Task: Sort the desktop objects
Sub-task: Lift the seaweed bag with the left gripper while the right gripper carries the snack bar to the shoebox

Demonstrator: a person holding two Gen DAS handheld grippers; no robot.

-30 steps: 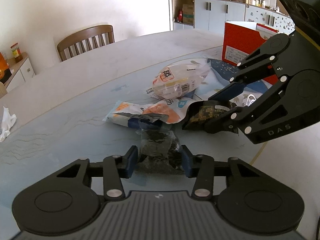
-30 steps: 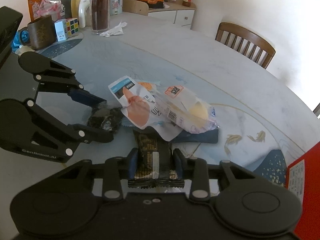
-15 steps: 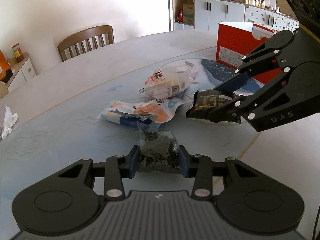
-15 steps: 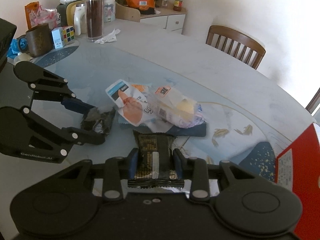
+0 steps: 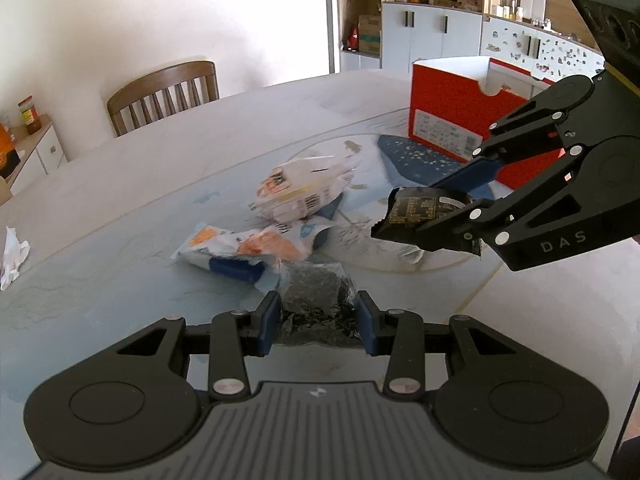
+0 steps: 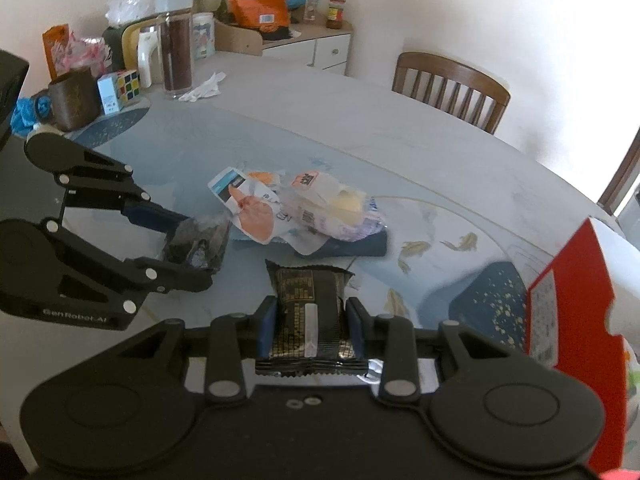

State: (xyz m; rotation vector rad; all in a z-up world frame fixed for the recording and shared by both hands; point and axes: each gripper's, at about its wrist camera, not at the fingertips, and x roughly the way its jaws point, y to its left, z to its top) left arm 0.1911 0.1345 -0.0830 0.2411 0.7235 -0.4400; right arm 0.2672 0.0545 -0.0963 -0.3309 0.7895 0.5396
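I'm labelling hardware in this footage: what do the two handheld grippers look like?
Both are matte black linkage grippers with silver pivot pins and blue finger pads. The left gripper reads "GenRobot.AI"; the right gripper reads "DAS". No hands or sleeves show.

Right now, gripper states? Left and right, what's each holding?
Left gripper: shut on the clear packet of dark dried stuff.
Right gripper: shut on the black snack packet.

Two dark snack packets (image 6: 312, 312) (image 5: 316, 292), two pale ones (image 5: 304, 192) (image 5: 240, 246) (overlapping), one red box (image 5: 452, 120), one chair (image 5: 164, 96).
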